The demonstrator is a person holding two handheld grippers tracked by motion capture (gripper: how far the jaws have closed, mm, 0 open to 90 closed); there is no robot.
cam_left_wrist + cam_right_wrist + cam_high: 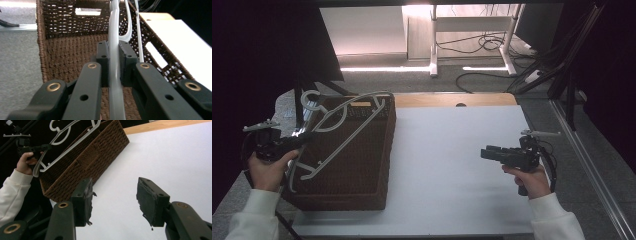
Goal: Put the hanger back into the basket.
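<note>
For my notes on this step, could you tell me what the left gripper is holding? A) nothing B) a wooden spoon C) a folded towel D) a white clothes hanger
D: the left gripper has its jaws clamped on the white hanger above the wicker basket.

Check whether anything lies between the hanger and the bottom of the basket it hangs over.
Nothing visible does. The left gripper is clamped on the white hanger, which hangs over the open top of the brown wicker basket. In the left gripper view the basket floor below shows bare weave. The right gripper is open, far off over the white table.
</note>
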